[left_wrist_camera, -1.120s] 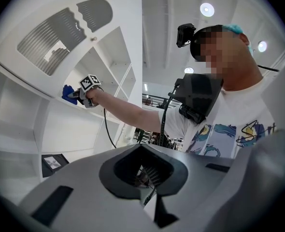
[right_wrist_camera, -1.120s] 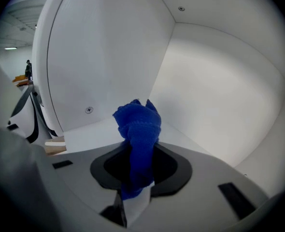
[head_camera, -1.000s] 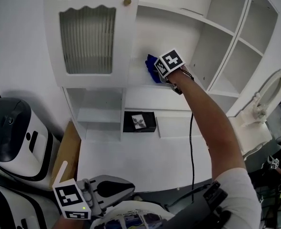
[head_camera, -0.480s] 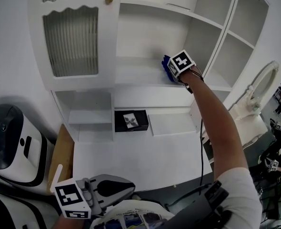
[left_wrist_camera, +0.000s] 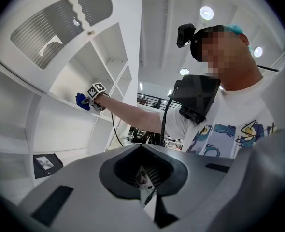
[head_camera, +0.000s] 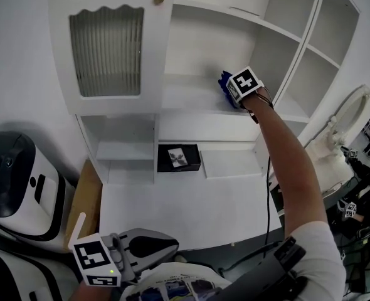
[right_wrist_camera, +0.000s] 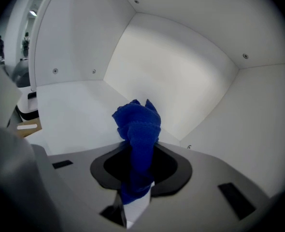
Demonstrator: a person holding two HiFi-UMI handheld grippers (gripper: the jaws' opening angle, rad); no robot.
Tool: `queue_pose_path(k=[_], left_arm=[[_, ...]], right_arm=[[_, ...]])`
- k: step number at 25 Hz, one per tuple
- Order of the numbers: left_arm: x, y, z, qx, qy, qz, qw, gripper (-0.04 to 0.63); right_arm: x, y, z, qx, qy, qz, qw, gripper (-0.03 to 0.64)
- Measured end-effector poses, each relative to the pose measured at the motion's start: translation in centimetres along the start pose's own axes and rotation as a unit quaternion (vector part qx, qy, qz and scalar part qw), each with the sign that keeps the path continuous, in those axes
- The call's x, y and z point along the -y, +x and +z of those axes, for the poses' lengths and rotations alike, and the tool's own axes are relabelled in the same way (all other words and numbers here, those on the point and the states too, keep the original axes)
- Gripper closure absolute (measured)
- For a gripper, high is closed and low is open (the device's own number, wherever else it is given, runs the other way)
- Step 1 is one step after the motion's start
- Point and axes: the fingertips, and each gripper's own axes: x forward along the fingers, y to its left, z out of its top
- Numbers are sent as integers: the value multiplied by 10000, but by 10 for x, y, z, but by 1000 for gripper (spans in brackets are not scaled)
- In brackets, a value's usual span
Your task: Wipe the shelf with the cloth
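Cloth being held at the white shelf

The right gripper (right_wrist_camera: 134, 204) is squeezing a blue cloth (right_wrist_camera: 138, 124) between its two jaws. The jaws are closing tight on the lower end of the cloth, and the rest is sticking out in front in a bunched lump. The person's right arm (head_camera: 285, 162) is reaching far out and up to the shelf (head_camera: 185, 96) in the middle of a white cupboard. The cloth is sitting low over the shelf board, near the back and toward the right wall. It is hard to tell if the cloth is touching the board.

The left gripper (left_wrist_camera: 143, 187) is staying low, close to the person's body and well away from the shelf. Its jaws are pressing together, and nothing is sitting between them.

A door with ribbed glass (head_camera: 106, 42) and a small gold knob (head_camera: 158, 0) is standing to the left of the shelf. Under the shelf, a black box (head_camera: 179, 158) is lying at the back of the white table (head_camera: 191, 212).
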Motion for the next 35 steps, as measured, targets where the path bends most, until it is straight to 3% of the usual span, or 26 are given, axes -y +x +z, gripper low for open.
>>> queue_pose_path(k=[9,17,25,35], left_arm=[[14,-30,-4,77,-43,45,10000,583],[28,-72,-13,185,-106,185,9996,582],[38,-92,-23,249,-67,153,9996,583],[35,-51,-13,95,34,44,9999,583]], right_arm=[[-110,-32,78,618,25,1094,9921,508],[-191,-49,118,777,553,1972,9757,508],[-200,-44,113,654,723,1749,9798,508],[-185,-36,103,705,591,1823,9789,508]])
